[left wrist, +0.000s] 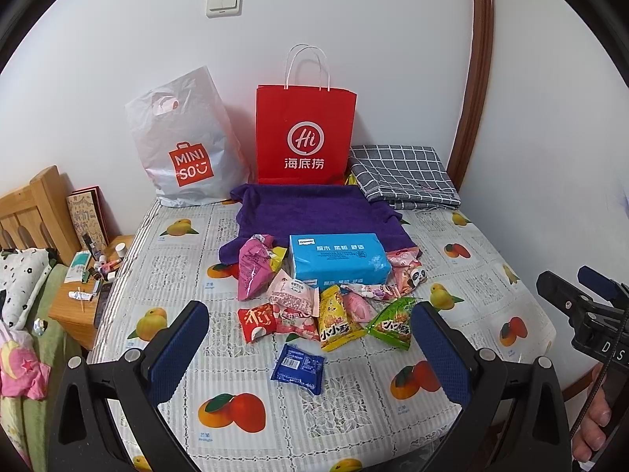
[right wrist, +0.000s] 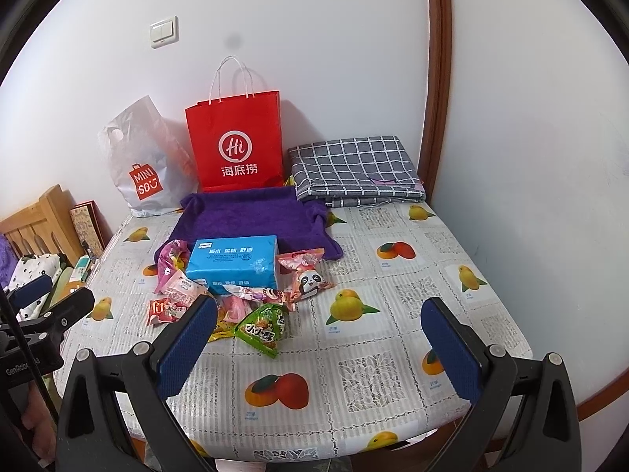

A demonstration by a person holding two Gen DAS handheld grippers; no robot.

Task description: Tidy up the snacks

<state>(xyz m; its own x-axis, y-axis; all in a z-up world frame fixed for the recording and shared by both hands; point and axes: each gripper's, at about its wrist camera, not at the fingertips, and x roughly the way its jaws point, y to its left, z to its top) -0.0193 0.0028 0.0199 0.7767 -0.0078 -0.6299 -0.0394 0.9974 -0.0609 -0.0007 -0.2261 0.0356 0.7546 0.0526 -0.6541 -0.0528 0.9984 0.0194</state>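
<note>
Left wrist: left gripper wide open, empty, above blue packet; snacks heaped before tissue pack. Right wrist: right gripper open, empty; red bag behind. Nothing sorted yet, apparently.

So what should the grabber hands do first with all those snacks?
Probably lower the left gripper onto the dark blue packet. Both grippers are open and hold nothing, and that packet lies apart from the pile, nearest the left fingers, flat on the fruit-print tablecloth. The right gripper hovers over bare cloth, farther from any snack.
</note>
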